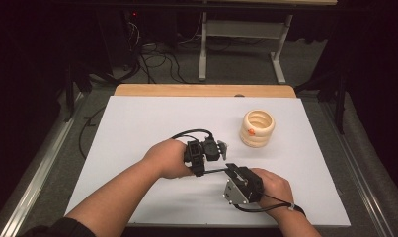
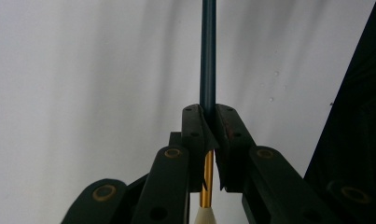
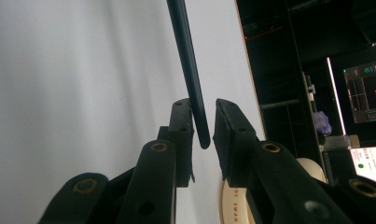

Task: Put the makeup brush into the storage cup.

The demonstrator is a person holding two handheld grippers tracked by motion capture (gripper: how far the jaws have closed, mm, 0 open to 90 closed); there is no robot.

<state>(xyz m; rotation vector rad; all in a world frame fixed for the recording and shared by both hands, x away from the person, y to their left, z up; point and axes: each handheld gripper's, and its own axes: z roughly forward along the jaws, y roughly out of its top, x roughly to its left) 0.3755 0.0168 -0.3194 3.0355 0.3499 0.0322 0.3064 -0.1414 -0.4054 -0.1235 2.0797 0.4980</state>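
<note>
Left gripper (image 2: 209,135) clenched on a dark pencil (image 2: 208,56) near its gold band, right gripper (image 3: 203,128) released around its other end, cream ringed holder (image 1: 257,128) beyond both, white board (image 1: 137,123) underneath.

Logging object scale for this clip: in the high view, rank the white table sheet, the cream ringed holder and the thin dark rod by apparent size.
1. white table sheet, largest by far.
2. cream ringed holder.
3. thin dark rod between the grippers, a short visible sliver; much of its length is hidden by the jaws.
</note>
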